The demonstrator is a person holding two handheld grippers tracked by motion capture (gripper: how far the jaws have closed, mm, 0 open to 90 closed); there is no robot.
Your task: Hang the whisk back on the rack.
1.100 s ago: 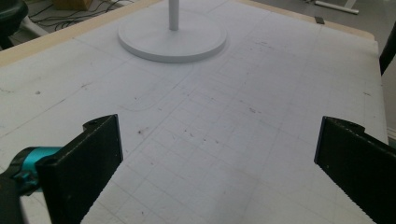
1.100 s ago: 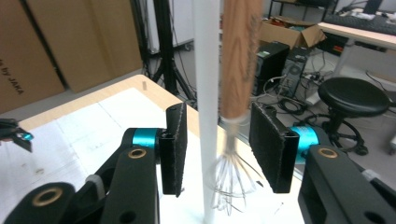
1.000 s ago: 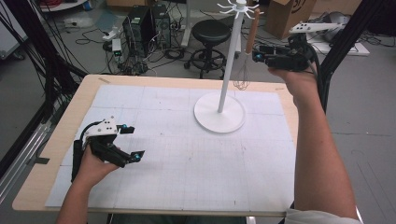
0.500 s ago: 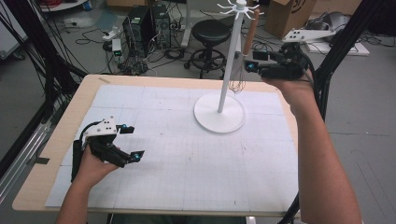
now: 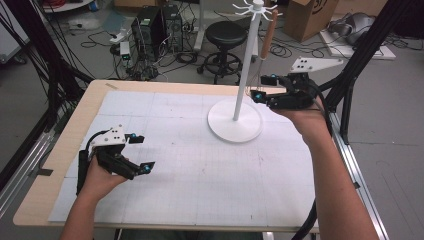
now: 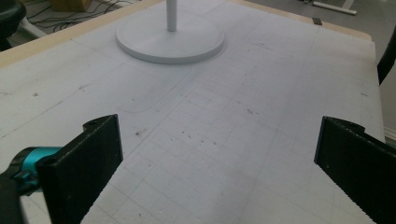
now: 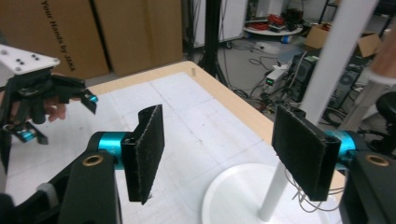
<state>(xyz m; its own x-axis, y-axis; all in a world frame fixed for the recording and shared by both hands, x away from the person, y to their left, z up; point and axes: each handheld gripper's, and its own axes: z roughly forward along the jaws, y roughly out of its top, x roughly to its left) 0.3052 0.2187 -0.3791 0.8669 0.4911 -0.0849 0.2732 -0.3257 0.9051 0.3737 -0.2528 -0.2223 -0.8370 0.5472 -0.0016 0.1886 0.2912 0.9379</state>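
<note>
As its jaws have just been opening (nothing between them), the right gripper [image 5: 265,87] hovers beside the white metal stand [image 5: 235,124] near the bench's far edge; the left gripper [image 5: 140,152] rests released.

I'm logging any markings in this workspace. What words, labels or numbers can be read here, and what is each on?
"Your Hands by JAKA": printed sideways on the cardboard box behind the table, in the right gripper view.
Dark print on the cardboard box in the high view: too blurred to read.
</note>
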